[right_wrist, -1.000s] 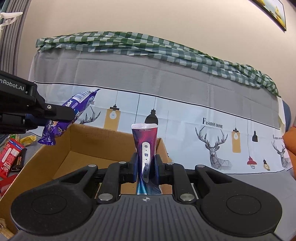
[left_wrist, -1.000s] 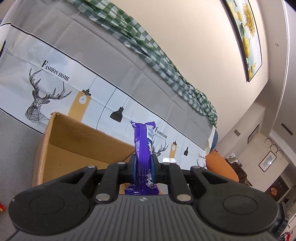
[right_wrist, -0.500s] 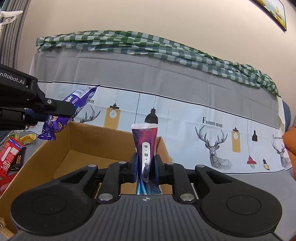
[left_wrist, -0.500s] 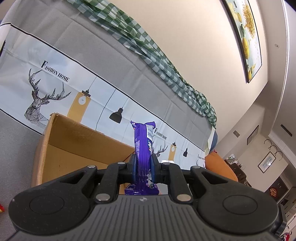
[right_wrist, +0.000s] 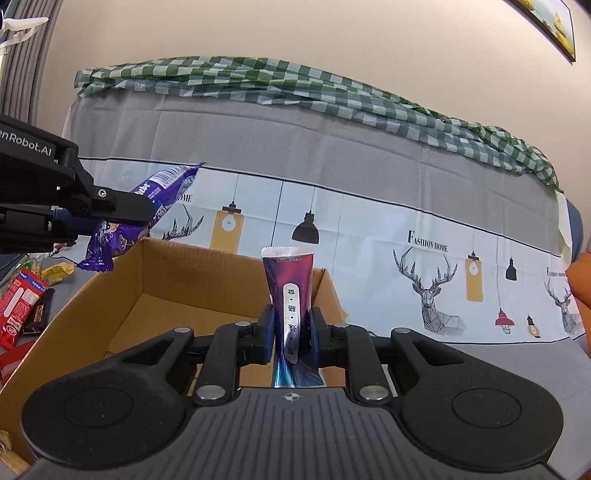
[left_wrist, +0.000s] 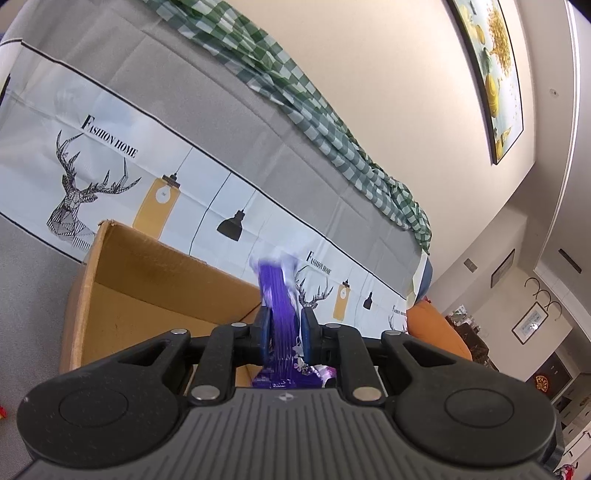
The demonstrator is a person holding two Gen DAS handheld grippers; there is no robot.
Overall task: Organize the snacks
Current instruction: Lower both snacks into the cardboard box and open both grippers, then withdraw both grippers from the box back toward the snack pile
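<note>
Right claw (right_wrist: 291, 328) pinching maroon pouch (right_wrist: 290, 280) upright between its pads, jaws just eased a touch wider. Left claw (left_wrist: 283, 325) has purple packet (left_wrist: 279, 295) between its pads, jaws just opening a little. The packet is blurred, so can't tell if the pads press on it. Both snacks hang over the open cardboard box (right_wrist: 177, 266): pouch over its near-right part, packet at its left rim. The box sits on the grey sofa seat (right_wrist: 480, 350), up against the backrest. Red snack packs (right_wrist: 18, 306) lie on the seat toward its left edge, beside the box. Orange cushion (left_wrist: 436, 332) at the seat's right end. Deer-and-lamp print cloth (right_wrist: 369, 240) covers the backrest, with green checked cloth (right_wrist: 332, 88) bunched along its top edge. Beige wall (right_wrist: 295, 29) behind, framed picture (left_wrist: 491, 70) hung high.
</note>
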